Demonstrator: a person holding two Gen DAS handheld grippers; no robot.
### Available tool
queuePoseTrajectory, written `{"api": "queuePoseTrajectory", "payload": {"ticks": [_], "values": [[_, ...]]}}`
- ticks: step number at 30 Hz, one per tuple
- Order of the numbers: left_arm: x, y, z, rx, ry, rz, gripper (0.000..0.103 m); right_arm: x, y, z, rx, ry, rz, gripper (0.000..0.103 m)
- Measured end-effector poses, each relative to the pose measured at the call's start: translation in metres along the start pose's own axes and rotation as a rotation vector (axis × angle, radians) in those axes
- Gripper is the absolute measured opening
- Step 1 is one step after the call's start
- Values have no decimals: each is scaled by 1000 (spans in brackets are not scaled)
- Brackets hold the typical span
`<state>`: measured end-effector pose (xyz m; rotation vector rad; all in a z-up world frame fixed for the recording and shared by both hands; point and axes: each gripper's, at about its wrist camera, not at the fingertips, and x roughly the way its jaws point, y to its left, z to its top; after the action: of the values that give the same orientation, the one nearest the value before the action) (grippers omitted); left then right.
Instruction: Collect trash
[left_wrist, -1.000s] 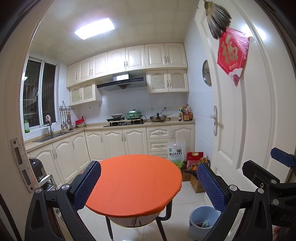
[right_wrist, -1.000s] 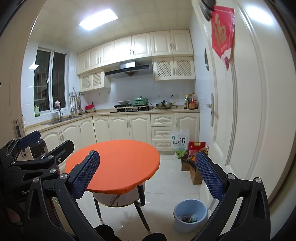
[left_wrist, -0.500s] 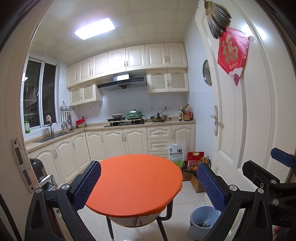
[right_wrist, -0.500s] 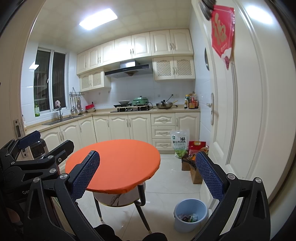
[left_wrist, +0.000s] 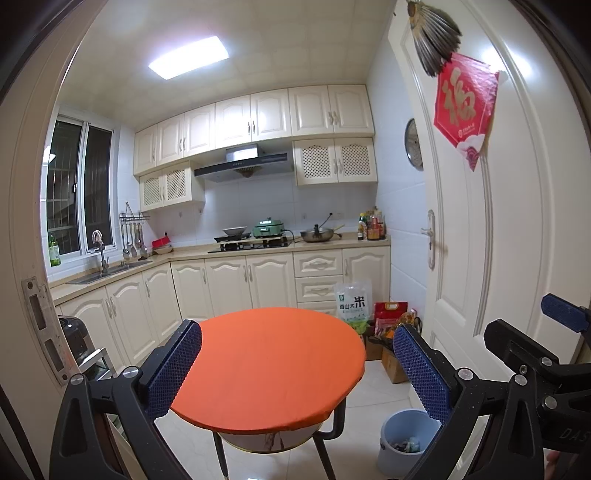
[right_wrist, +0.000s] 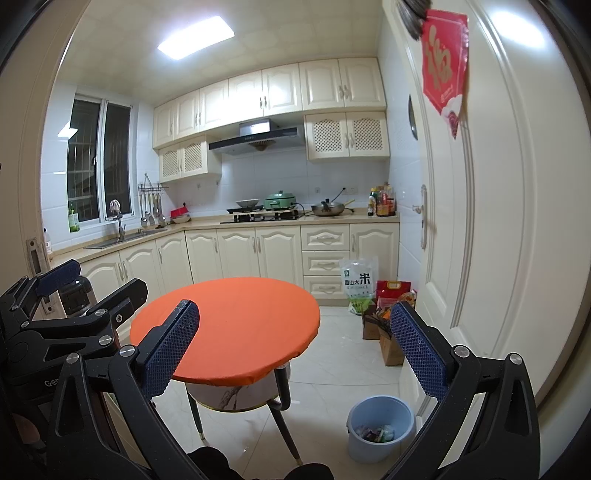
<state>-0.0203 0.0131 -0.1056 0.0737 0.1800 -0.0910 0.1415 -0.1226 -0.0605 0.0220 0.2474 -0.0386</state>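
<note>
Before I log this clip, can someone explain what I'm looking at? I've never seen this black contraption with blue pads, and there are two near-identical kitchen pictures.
No robot here: a person carries a handheld two-finger tool in each hand, each with a fisheye camera looking along its fingers. One picture is from the left tool, the other from the right tool; each also catches the other at its edge. The blue pads are the fingertips. Both tools are open and hold nothing. Ahead is a round table with an orange cover; nothing shows on it. A blue bin on the floor by the white door already holds some trash.
</note>
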Motion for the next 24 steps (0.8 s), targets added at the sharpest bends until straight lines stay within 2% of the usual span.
{"api": "queuePoseTrajectory", "payload": {"ticks": [24], "values": [[1, 9, 0, 7, -6, -4, 102, 4, -1, -1, 2, 5, -1, 103]]}}
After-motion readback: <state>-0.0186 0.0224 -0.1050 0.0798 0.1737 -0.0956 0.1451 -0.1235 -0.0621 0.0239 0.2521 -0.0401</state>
